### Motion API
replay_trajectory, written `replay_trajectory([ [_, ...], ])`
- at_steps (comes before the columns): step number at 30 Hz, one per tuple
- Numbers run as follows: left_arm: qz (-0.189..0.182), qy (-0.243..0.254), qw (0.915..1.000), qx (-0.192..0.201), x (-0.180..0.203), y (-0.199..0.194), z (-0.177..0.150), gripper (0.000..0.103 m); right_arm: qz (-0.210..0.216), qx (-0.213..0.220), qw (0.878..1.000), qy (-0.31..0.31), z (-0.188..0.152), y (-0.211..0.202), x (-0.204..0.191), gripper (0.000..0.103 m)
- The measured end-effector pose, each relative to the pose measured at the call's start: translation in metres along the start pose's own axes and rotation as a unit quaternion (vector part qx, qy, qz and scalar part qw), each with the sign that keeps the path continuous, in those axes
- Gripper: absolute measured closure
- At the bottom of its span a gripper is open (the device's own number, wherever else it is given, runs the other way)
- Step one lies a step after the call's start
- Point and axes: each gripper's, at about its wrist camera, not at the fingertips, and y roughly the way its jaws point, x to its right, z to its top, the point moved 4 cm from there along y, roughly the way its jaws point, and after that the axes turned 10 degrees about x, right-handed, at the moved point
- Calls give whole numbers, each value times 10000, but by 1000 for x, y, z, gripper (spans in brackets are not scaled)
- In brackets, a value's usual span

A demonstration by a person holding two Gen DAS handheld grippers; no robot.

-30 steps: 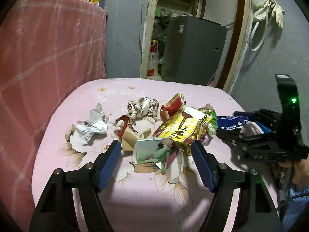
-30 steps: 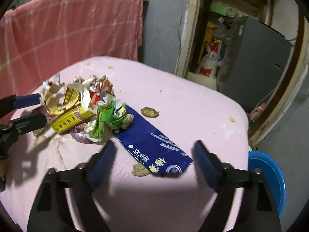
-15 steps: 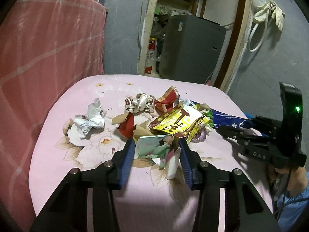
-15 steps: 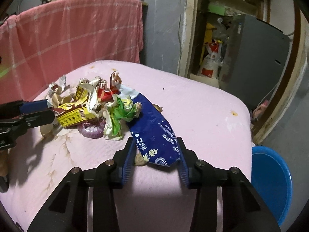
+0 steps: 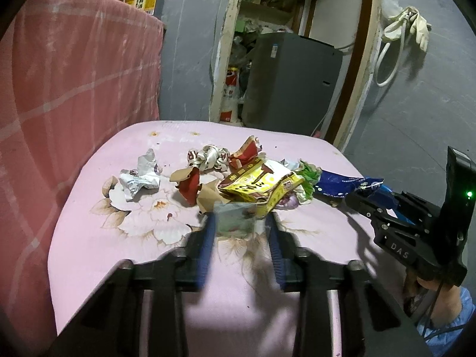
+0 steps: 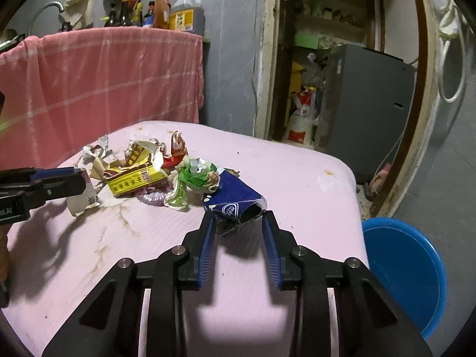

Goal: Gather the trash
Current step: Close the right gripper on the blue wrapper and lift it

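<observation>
A heap of crumpled wrappers lies on the pink table (image 5: 125,255): a yellow packet (image 5: 261,186), a white paper wad (image 5: 138,178), red and brown scraps (image 5: 190,186). My left gripper (image 5: 239,223) is shut on a pale green crumpled wrapper (image 5: 235,218), lifted a little off the cloth. It also shows in the right wrist view (image 6: 81,199). My right gripper (image 6: 238,220) is shut on a dark blue wrapper (image 6: 235,202), which is folded and raised at its near end. The blue wrapper shows in the left wrist view (image 5: 339,184) too.
A blue basin (image 6: 404,273) stands on the floor by the table's right edge. A pink checked cloth (image 5: 68,89) hangs behind the table. A grey appliance (image 5: 294,80) and a doorway lie beyond. Bottles (image 6: 178,12) stand on the ledge.
Both grippers closed from wide open onto their wrappers and pulled up and back. The blue wrapper buckled and rose at its near end; the green wrapper lifted off the cloth.
</observation>
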Motion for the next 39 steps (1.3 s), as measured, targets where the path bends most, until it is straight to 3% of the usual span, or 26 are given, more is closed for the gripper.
replay_trajectory([
  [3, -22, 1, 10000, -77, 3, -1, -3, 90, 21, 18, 10000, 49, -3, -4, -2, 76],
  [5, -34, -13, 9999, -117, 4, -1, -5, 90, 44, 34, 10000, 73, -5, -7, -1, 96],
  [16, -63, 16, 9999, -109, 8, -3, -6, 96, 221, 66, 9995, 209, -11, -16, -4, 96],
  [18, -81, -4, 9999, -119, 8, -3, -7, 96, 261, 10, 9994, 237, -15, -17, -4, 93],
  [19, -84, -13, 9999, -121, 8, -3, -7, 96, 229, -2, 9994, 252, -16, -18, -3, 80],
  [20, -87, -21, 9999, -121, 8, -4, -8, 96, 213, -13, 9994, 280, -16, -19, -2, 60],
  [22, -93, -39, 9999, -129, 8, -3, -8, 96, 204, 22, 9991, 360, -17, -23, 1, 48],
  [29, -24, -213, 9994, -257, 3, 5, -10, 96, -44, -273, 9982, 524, -14, -4, 16, 45],
  [39, -46, -409, 9981, -450, -3, 13, -11, 96, 184, -856, 9953, 408, 5, 51, 21, 47],
])
